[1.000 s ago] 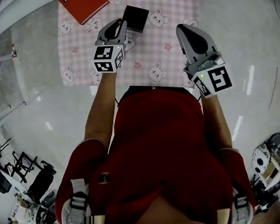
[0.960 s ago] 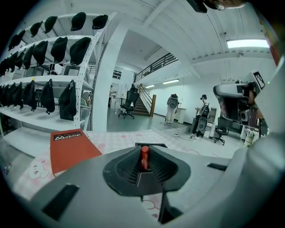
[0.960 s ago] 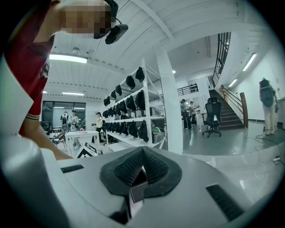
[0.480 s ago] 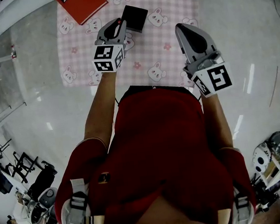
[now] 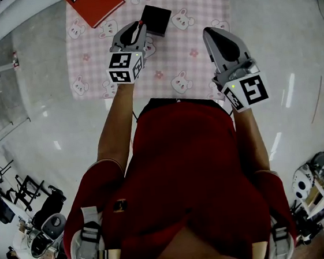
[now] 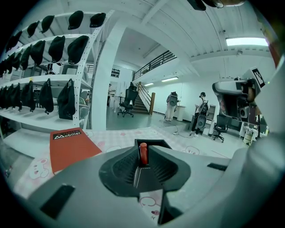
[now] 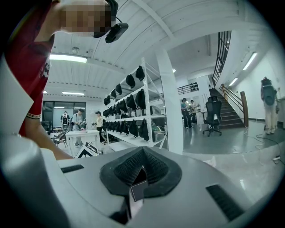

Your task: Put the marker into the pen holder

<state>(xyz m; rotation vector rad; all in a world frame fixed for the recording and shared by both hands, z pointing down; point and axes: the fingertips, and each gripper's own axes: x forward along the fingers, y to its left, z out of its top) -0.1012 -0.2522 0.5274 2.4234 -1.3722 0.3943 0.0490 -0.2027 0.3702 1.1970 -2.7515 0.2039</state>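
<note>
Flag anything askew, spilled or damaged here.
Nothing is spilled or damaged. Only the red notebook lies skewed to the checks of the pink mat, at its far left corner. The black pen holder sits flat, and the left gripper is shut on the red marker close by it.

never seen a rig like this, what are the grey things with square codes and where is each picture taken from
No robot: a person holds a gripper in each hand; the coded cubes are part of them. The head view looks down from a camera on their head. The other two views come from cameras riding on each gripper, looking along its jaws. On the pink cloth lie a red notebook and a black pen holder. The left gripper is shut on a red marker near the pen holder. The right gripper is shut and empty.
</note>
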